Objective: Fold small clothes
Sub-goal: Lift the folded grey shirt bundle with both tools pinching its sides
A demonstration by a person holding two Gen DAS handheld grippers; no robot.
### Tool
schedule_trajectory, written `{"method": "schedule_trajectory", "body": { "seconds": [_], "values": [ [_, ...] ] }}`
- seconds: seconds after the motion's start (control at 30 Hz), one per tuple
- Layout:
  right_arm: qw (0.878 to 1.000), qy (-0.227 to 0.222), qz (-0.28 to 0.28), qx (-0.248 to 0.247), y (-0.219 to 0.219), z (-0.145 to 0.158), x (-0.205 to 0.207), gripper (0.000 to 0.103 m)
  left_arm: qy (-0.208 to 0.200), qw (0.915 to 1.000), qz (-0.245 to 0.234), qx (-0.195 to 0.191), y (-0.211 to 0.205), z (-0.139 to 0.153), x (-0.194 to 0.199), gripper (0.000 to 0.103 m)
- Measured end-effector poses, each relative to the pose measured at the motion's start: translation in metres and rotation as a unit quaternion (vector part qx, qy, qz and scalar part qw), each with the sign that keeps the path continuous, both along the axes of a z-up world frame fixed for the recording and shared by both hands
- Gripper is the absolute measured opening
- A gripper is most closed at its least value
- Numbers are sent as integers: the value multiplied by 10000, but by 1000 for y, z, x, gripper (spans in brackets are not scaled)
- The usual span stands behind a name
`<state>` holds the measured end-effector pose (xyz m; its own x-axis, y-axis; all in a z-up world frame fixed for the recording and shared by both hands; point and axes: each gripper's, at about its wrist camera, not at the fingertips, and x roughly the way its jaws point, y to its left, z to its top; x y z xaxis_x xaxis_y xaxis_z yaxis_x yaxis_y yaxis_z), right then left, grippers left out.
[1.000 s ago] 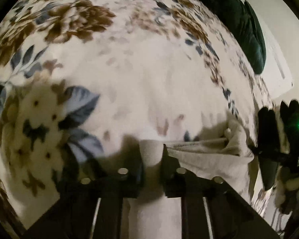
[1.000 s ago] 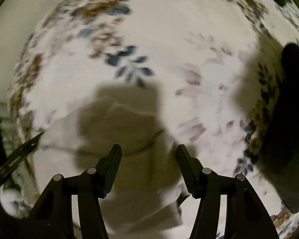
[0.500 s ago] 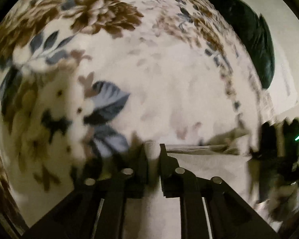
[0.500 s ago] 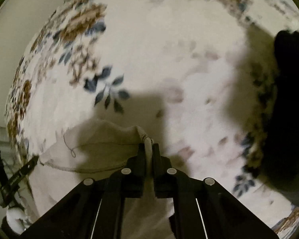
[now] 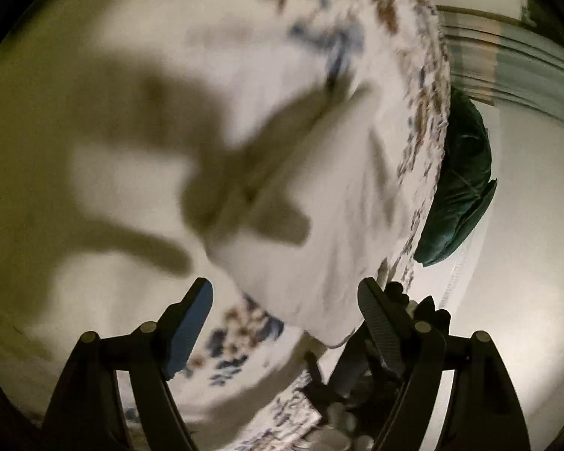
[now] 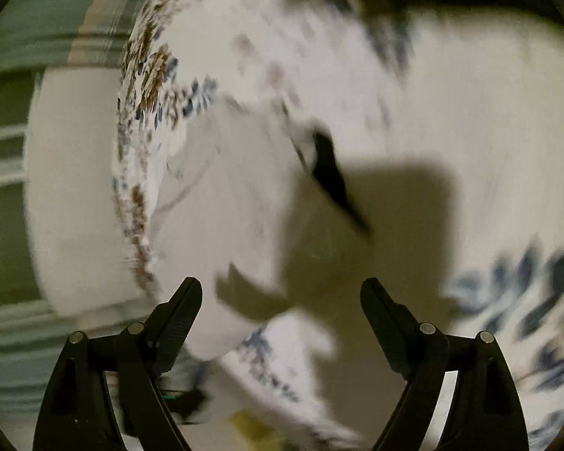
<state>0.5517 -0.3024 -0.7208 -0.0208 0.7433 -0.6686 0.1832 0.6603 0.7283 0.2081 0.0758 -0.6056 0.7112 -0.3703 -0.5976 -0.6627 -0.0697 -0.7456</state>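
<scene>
A small off-white garment [image 5: 300, 225] lies folded on the floral bedspread [image 5: 244, 30], blurred by motion; gripper shadows fall across it. It also shows in the right wrist view [image 6: 225, 206], near the bed's edge. My left gripper [image 5: 285, 308] is open and empty, held above the garment's near end. My right gripper [image 6: 282, 308] is open and empty, above the garment too. A dark gripper finger [image 6: 334, 176] of the other hand shows over the garment in the right wrist view.
A dark green cushion [image 5: 458, 188] lies beyond the bedspread's fringed edge [image 5: 425, 143]. A pale floor and striped wall [image 6: 37, 37] lie past the bed's edge. Both views are heavily blurred.
Both grippers were shut on the garment half a second ago; now both are open and lifted away, and the views have swung sharply. The garment lies released on the bed.
</scene>
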Motion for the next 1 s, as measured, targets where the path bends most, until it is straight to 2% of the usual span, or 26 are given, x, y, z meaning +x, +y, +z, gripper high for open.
{"method": "schedule_trajectory", "body": {
  "seconds": [0.07,0.23,0.33,0.4,0.43,0.47,0.5,0.53,0.57,0.6,0.7,0.8,0.9,1.0],
  "values": [
    [9997,47,-104,216,7,-15,-6,88,-20,10000,48,-77,-13,-9,12,78],
    [9967,-34,-376,719,23,-33,3,90,180,9992,279,206,-15,-20,39,78],
    [9940,-26,-575,926,29,-37,8,90,401,9974,514,304,-12,-16,48,78],
    [9927,-28,-721,969,32,-38,10,90,489,9955,581,566,-10,-7,52,78],
    [9912,-71,-825,1029,33,-37,11,89,504,9945,595,702,-9,-3,54,75],
    [9904,-121,-906,1035,34,-37,12,88,519,9928,586,903,-7,3,57,62],
    [9898,-145,-962,1039,34,-37,13,84,514,9918,553,1027,-5,6,61,41],
    [9888,-195,-1026,1064,37,-35,13,69,509,9907,510,1150,-2,8,63,31],
    [9892,-208,-1040,1010,40,-35,15,55,465,9899,460,1256,1,10,67,28],
    [9904,-205,-1054,876,44,-36,15,26,414,9882,362,1430,2,13,69,26],
    [9912,-348,-1055,716,52,-30,13,17,286,9842,115,1744,6,25,73,24],
    [9897,-411,-1177,704,49,-19,8,14,105,9805,-110,1958,10,41,75,23],
    [9875,-446,-1321,739,41,2,0,13,-93,9758,-369,2154,15,67,84,23],
    [9855,-616,-1407,724,33,36,-11,13,-326,9725,-632,2219,18,98,96,23]
  ]
}}
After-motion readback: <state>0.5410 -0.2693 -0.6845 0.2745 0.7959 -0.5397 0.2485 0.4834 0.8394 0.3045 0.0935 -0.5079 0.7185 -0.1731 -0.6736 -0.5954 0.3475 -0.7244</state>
